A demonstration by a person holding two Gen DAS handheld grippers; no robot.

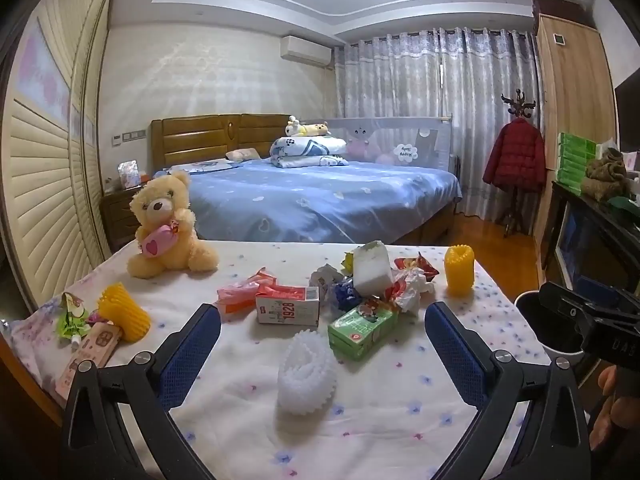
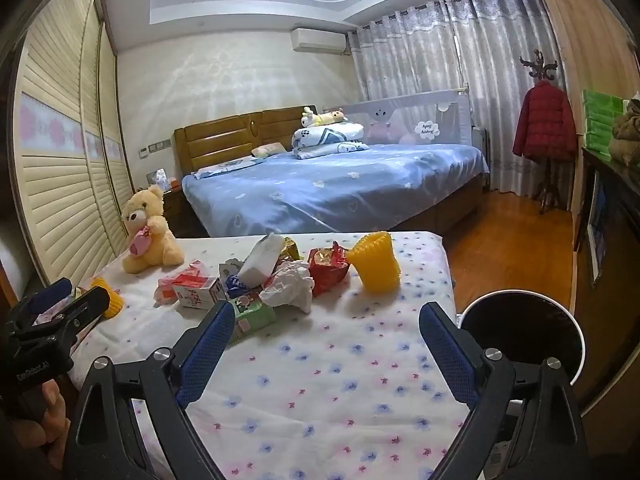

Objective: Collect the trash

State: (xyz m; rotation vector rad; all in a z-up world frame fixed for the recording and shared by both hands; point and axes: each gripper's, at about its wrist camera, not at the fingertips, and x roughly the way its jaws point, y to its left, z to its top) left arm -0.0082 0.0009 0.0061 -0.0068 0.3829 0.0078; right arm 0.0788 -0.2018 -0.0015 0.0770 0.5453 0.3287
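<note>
On the tabletop (image 1: 400,420), covered by a white cloth with small floral print, the trash lies in a loose cluster at mid-surface. Left gripper (image 1: 322,336): fingers spread wide, nothing between the pads; a white foam net sleeve (image 1: 306,372) lies below the gap, long axis running from the near edge toward the far edge. Right gripper (image 2: 326,334): fingers likewise apart and empty, above bare cloth.

Cluster contents:
- White carton marked 1928 (image 1: 287,307), lying flat, long axis left to right.
- Green carton (image 1: 362,330), on its side, long axis diagonal, near-left to far-right.
- Pink wrappers (image 1: 244,290), just beyond the 1928 carton.
- White foam block (image 1: 372,268), tilted, resting on crumpled paper (image 1: 412,290).
- Red wrapper (image 2: 328,266), beside the paper.

A yellow foam net (image 1: 459,270) stands upright to the right of the cluster, mouth upward. A second yellow net (image 1: 122,314) lies tipped near the left edge, touching a pink flat box (image 1: 90,354); a green wrapper (image 1: 72,314) lies just beside it. A teddy bear (image 1: 168,226) sits at the far left. A round bin (image 2: 524,330) with a dark interior stands off the right edge, mouth up.
</note>
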